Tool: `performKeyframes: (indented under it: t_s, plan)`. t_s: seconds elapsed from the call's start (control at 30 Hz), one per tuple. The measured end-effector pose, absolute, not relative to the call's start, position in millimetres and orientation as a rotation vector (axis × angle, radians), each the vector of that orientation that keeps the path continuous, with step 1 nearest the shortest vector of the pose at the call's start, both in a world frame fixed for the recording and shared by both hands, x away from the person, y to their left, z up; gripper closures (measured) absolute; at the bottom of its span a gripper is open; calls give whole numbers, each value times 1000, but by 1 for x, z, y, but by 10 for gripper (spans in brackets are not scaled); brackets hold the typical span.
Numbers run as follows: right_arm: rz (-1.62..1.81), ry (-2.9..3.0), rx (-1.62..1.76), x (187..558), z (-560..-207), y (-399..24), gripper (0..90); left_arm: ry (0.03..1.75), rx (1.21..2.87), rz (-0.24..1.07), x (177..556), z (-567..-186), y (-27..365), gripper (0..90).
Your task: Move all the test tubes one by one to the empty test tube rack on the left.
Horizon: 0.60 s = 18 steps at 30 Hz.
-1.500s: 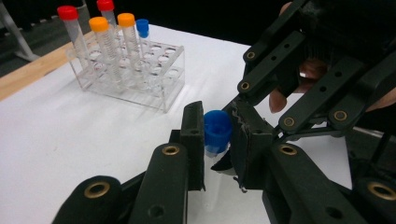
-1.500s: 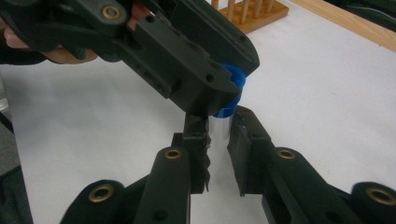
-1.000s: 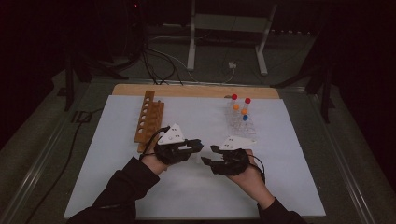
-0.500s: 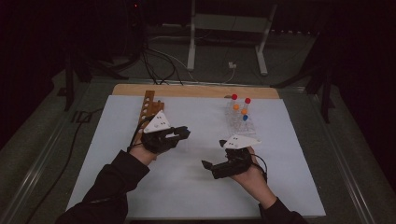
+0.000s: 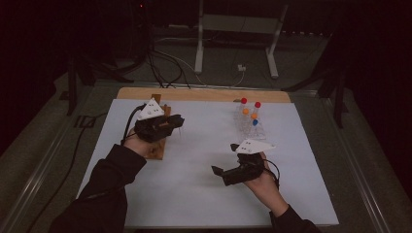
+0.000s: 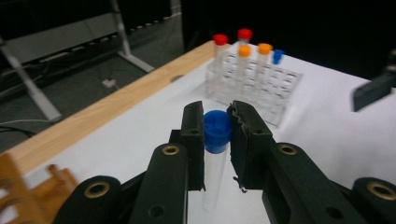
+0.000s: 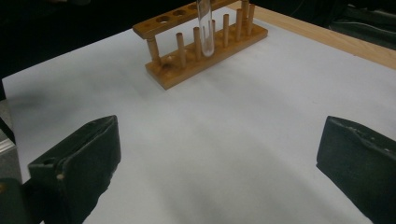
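High view: your left gripper (image 5: 176,122) sits over the wooden rack (image 5: 158,145) at the left of the white sheet (image 5: 204,194), its nose aimed toward the clear rack (image 5: 250,127) of capped tubes on the far right side; the tube it carries is too small to make out here. Your right gripper (image 5: 224,174) rests low on the sheet near you, well apart from both racks, nose turned toward the left. Left gripper view: your left gripper (image 6: 217,133) is pinching a clear tube (image 6: 214,175) by its blue cap (image 6: 217,130), one pad on each side of the cap. The tube's long axis runs up and down, cap at the top between the pads, glass body hanging straight below them, round end lowest above the white sheet (image 6: 140,140). Beyond stands the clear rack (image 6: 275,93) with red, orange and blue caps. Right gripper view: your right gripper (image 7: 219,154) has its jaws spread wide, having just been opening, with nothing between them but the bare white sheet (image 7: 210,140). Ahead, the clear tube (image 7: 205,28) hangs upright just in front of the wooden rack (image 7: 205,46), round end down, close to the pegs; whether it touches them cannot be told.
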State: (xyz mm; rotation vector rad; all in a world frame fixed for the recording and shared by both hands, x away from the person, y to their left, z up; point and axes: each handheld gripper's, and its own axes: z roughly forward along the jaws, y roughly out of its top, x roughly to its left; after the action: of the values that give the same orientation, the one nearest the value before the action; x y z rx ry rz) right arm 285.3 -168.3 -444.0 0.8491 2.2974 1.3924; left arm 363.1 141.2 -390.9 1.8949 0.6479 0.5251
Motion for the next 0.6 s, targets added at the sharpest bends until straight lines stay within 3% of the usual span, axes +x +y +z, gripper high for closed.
performKeyframes:
  t_s: [0.6]
  plan:
    - [1402,2302,841,285,-444,-168,0,802,1823,646,410,-375,179,773]
